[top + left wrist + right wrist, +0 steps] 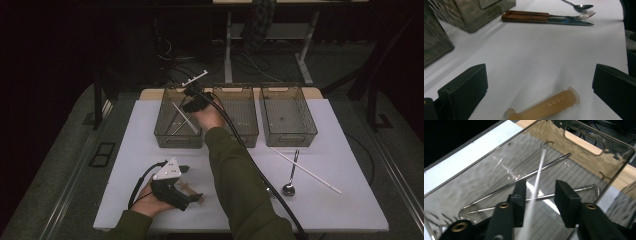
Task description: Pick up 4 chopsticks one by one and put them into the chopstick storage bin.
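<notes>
My right gripper [540, 184] reaches down into the left clear bin [584, 143], and in the high view the right gripper [191, 106] hangs over that bin [165, 131]. Its jaws stand apart with a thin white stick [538, 178] between them, and the pads do not press on it. The stick [184, 119] slants inside the bin across two metal straws [544, 168]. Near the table's front left, my left gripper [190, 182] rests open. An amber tube marked LUSN [546, 106] lies on the table between the left gripper's [540, 72] jaws, untouched.
Two more clear bins [249, 132] [290, 135] stand in the back row. On the right of the white table [350, 200] lie a spoon [291, 176] and another white stick [307, 171]. A wooden-handled fork and knife [529, 18] lie ahead of the left gripper.
</notes>
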`<state>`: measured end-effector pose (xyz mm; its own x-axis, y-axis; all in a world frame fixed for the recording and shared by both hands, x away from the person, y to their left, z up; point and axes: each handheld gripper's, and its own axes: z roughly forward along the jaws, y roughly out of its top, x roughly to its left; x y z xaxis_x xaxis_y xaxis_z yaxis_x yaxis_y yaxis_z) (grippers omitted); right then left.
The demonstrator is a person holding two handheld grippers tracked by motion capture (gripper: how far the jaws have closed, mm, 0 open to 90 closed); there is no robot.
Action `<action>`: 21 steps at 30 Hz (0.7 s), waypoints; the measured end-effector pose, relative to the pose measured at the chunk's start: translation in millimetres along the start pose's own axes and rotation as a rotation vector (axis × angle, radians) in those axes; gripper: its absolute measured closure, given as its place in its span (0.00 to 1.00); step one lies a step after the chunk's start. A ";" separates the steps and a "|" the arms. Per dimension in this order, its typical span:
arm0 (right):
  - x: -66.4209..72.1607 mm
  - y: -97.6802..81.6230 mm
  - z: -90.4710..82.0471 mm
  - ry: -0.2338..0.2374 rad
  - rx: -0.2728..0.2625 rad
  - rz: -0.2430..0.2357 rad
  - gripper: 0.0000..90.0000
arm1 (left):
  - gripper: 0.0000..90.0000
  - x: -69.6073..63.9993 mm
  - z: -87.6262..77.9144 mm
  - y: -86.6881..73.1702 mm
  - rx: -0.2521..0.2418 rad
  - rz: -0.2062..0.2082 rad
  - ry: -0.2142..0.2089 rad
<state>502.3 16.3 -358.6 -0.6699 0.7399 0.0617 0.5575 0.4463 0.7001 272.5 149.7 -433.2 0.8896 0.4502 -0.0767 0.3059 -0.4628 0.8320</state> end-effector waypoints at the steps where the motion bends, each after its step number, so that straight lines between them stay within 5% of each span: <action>1: -0.6 0.0 -2.4 0.000 -0.001 0.002 0.61 | 0.00 -0.2 -0.2 0.0 0.000 0.001 0.001; 11: -14.6 -18.2 -36.7 0.081 -0.047 -0.002 0.51 | 0.00 -2.2 -2.3 0.4 -0.011 0.002 0.011; 21: -24.0 -42.1 -74.3 0.154 -0.096 -0.054 0.43 | 0.00 -1.7 -2.3 0.0 -0.010 -0.003 0.016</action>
<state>458.5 -57.6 -336.7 -0.7689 0.6271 0.1248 0.4738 0.4277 0.7698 270.2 150.7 -431.8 0.8832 0.4638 -0.0704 0.3050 -0.4538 0.8373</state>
